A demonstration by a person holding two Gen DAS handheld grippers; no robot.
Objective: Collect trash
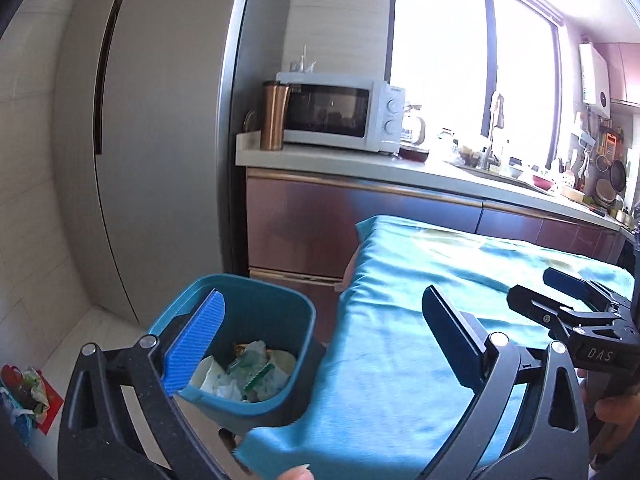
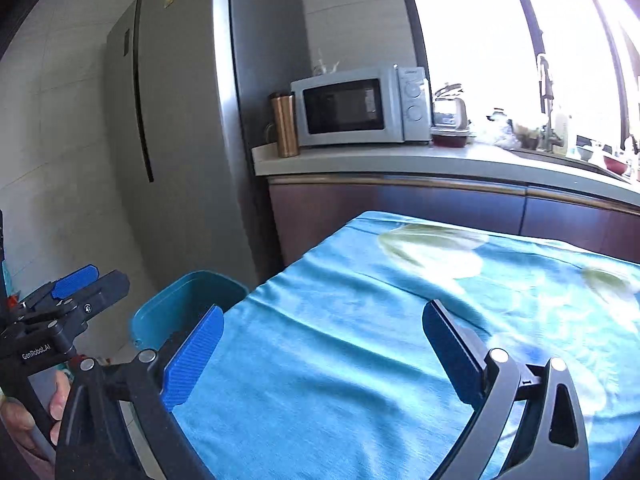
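Blue ribbed pads (image 1: pixel 196 344) of the left gripper (image 1: pixel 320 340) stand spread as wide as they go, holding nothing, above the near left corner of a table under a turquoise cloth (image 1: pixel 400 340). Beside them, the right gripper (image 2: pixel 324 352) is equally wide and empty over the bare cloth. Trash (image 1: pixel 248 372), crumpled paper and wrappers, lies inside the teal bin (image 1: pixel 272 308) just left of the table. Further litter (image 1: pixel 24 392) sits on the floor, far left. Likely risks: a swinging finger knocking the bin over, or that floor litter being overlooked.

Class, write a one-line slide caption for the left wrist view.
Open left gripper above a blue bin of crumpled trash, beside a cloth-covered table.
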